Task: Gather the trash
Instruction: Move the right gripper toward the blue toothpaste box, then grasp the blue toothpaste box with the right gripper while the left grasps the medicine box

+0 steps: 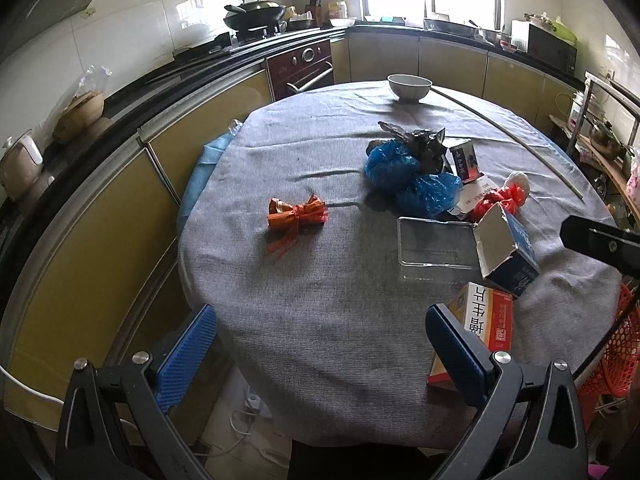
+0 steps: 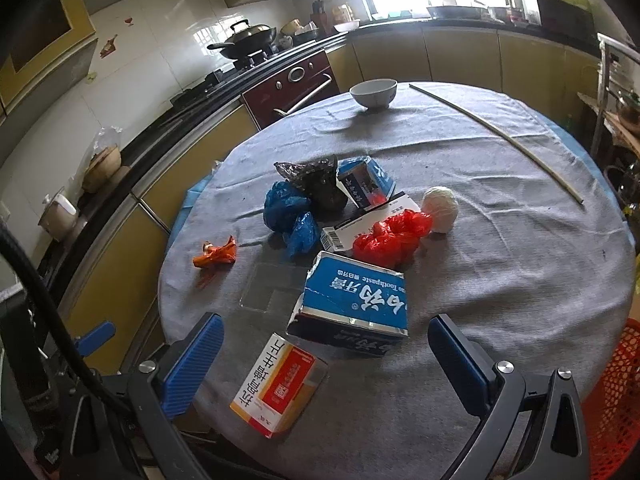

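Observation:
Trash lies scattered on a round table with a grey cloth (image 1: 320, 320) (image 2: 500, 280). An orange wrapper (image 1: 297, 213) (image 2: 215, 257) sits to the left. Blue plastic bags (image 1: 404, 178) (image 2: 290, 214), a black bag (image 2: 318, 180), a red bag (image 2: 390, 240) and a white paper ball (image 2: 441, 209) cluster mid-table. A blue toothpaste box (image 2: 356, 306) (image 1: 506, 252), a yellow-red box (image 2: 278, 390) (image 1: 486, 322) and a clear plastic tray (image 1: 438, 248) lie nearer. My left gripper (image 1: 320, 354) is open over the table's near edge. My right gripper (image 2: 326, 364) is open, above the two boxes.
A white bowl (image 1: 409, 87) (image 2: 373, 93) and a long thin stick (image 2: 496, 132) lie at the far side of the table. A red mesh basket (image 2: 614, 400) (image 1: 618, 352) stands off the right edge. Kitchen counters with a wok (image 1: 254, 12) ring the room.

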A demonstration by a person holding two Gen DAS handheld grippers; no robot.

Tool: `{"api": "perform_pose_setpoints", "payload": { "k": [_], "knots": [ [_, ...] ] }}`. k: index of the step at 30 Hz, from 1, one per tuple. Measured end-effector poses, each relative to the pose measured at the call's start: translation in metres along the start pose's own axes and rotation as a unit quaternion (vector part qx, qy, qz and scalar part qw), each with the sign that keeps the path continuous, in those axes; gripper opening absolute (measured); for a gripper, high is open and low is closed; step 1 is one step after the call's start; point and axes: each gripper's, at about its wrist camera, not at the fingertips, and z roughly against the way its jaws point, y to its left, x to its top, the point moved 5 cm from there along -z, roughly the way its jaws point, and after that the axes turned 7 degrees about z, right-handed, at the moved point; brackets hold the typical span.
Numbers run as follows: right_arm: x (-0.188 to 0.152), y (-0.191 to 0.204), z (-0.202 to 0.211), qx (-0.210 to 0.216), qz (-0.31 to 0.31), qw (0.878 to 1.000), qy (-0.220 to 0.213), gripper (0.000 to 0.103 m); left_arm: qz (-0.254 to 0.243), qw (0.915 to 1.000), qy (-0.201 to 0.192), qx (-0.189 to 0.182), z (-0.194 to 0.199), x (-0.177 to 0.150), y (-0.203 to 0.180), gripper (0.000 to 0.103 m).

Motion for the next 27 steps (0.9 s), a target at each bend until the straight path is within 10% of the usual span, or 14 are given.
{"api": "perform_pose_setpoints", "payload": {
  "k": [14,27],
  "knots": [
    [0.004,-0.025,-0.075,0.041,-0.123,0.989,0.074,0.103,-0.011,0.9893,0.073,-0.126,-0.022,-0.018,-0.022,0.103],
    [-0.012,-0.049,-0.106,0.063,-0.185,0.974,0.11,0.091,-0.024,0.9829,0.108,-0.148,-0.03,-0.022,-0.035,0.103]
  ]
}}
